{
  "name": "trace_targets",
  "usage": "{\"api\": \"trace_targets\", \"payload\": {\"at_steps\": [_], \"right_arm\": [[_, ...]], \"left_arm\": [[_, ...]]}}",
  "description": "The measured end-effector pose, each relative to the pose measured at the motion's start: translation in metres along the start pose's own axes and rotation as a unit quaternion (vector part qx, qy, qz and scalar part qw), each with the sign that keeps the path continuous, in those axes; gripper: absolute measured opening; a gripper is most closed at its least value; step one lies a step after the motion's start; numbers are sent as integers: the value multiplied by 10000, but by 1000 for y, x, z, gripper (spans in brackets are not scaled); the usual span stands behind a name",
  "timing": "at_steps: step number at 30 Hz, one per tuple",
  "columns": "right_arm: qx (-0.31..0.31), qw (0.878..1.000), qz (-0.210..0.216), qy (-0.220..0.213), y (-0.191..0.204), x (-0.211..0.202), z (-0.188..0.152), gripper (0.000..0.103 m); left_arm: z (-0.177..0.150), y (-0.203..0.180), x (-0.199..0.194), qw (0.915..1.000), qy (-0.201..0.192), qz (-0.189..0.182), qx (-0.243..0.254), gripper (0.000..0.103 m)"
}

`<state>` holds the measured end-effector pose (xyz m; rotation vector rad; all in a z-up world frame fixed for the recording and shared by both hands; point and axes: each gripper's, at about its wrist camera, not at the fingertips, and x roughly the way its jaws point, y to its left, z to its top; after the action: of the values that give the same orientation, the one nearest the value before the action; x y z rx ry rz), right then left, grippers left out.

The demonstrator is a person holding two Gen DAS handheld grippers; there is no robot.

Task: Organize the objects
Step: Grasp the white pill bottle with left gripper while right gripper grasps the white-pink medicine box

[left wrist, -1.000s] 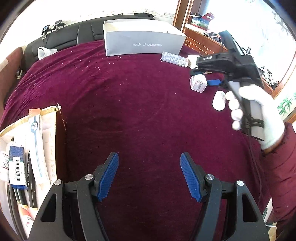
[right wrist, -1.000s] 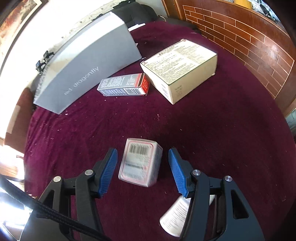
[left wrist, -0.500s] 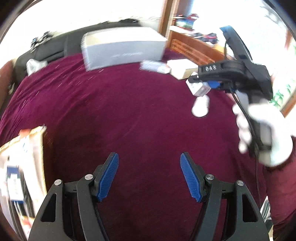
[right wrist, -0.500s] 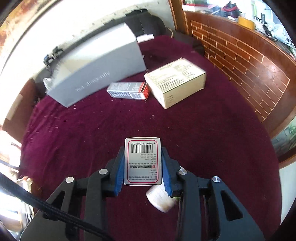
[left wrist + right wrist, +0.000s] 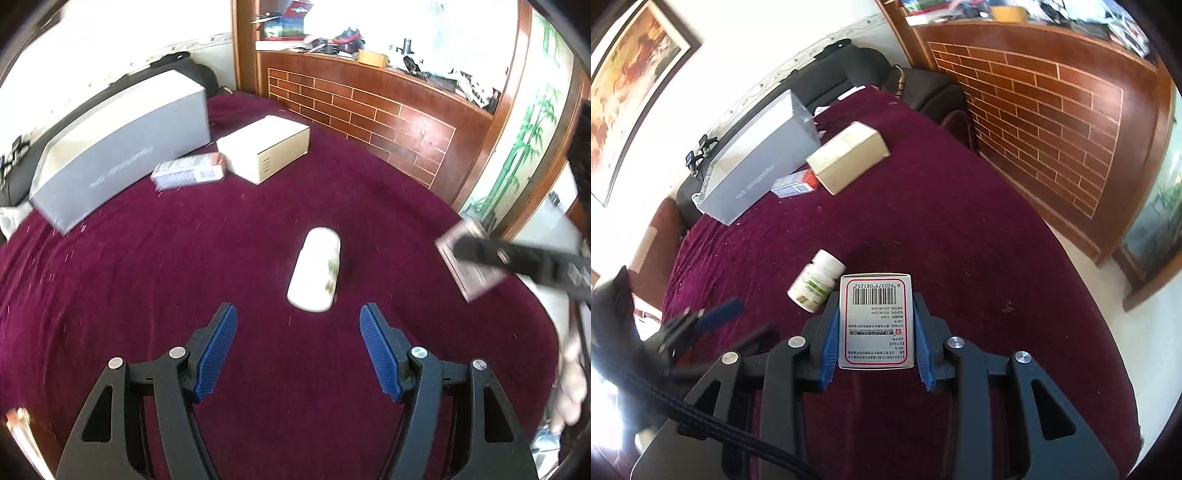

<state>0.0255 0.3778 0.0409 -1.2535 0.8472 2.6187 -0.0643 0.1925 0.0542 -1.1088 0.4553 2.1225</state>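
White bottle [image 5: 314, 274] lies on its side on the maroon desk [image 5: 184, 258], long axis pointing away from our wide-open left tool [image 5: 298, 347]. Right tool [image 5: 875, 325] clamps the barcode carton [image 5: 876, 320] above the desk; in the left view it's blurred and partly hidden.

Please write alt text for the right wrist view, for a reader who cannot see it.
The right gripper is shut on a small white barcoded box above a maroon tablecloth. A white bottle lies on its side just beyond; a grey box, a beige carton and a small packet sit farther back.
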Motion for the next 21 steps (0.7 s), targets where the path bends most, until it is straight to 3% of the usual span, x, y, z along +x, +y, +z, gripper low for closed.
{"api": "trace_targets", "payload": {"at_steps": [10,15,17,19,21], "right_arm": [[100,9996,132,218,-17,12,-8,33],[91,9995,127,292,-15,19,-11,33],[46,9994,95,317,-11,21,-13,33],[24,9994,93,345,-10,21,-16,33],[6,9993,89,374,-6,22,-19,33]], "left_arm": [[23,-17,59,9994,298,37,195,63],[20,-22,67,9993,306,117,168,63],[18,-22,65,9994,302,77,179,56],[14,-19,59,9994,290,30,169,29],[9,-15,51,9995,313,5,105,28]]}}
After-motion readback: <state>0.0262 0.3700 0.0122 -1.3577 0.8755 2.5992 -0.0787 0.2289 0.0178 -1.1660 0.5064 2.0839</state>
